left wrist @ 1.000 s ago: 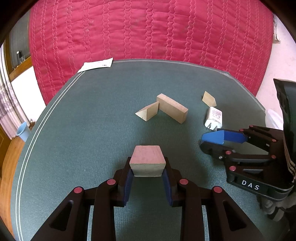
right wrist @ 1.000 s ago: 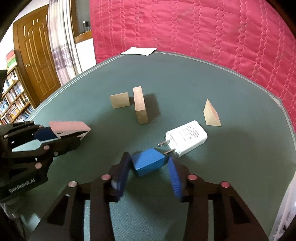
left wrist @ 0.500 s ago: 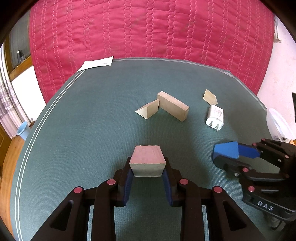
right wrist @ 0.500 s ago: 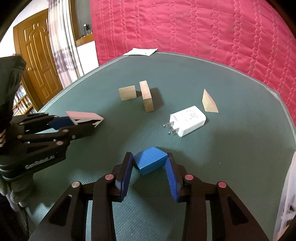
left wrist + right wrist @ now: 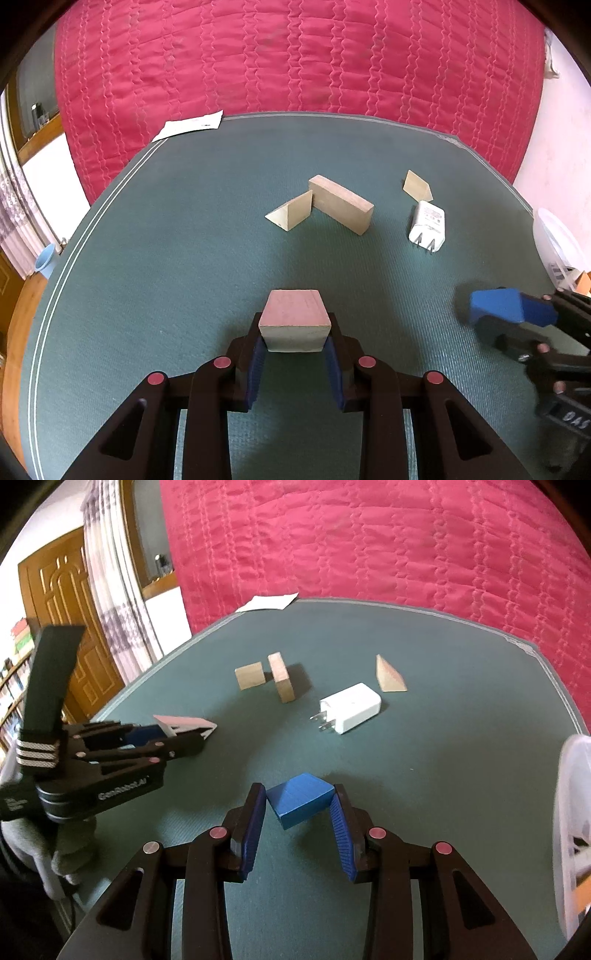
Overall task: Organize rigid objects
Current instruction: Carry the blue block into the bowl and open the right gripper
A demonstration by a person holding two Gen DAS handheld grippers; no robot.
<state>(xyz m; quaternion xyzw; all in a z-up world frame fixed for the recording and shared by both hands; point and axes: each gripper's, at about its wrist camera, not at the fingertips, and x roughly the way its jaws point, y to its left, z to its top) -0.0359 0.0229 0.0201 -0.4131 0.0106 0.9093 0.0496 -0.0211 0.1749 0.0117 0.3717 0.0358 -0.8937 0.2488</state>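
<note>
Two hand-held grippers each clench one block: left [image 5: 295, 349] pink [image 5: 294, 319], right [image 5: 297, 818] blue [image 5: 300, 799].

Likely a home bedroom: red quilted bedspread [image 5: 369, 542], panelled wooden door [image 5: 66, 602], curtain [image 5: 110, 590], bookshelves [image 5: 14, 664].

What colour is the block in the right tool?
Blue: the small blue block in the right tool, clearest in the right wrist view.

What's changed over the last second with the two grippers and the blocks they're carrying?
The right hand-held gripper, shut on the blue block, has pulled back from the white charger toward the white basket. The left hand-held gripper keeps its grip on the pink block. The wooden blocks and the charger have not moved.
</note>
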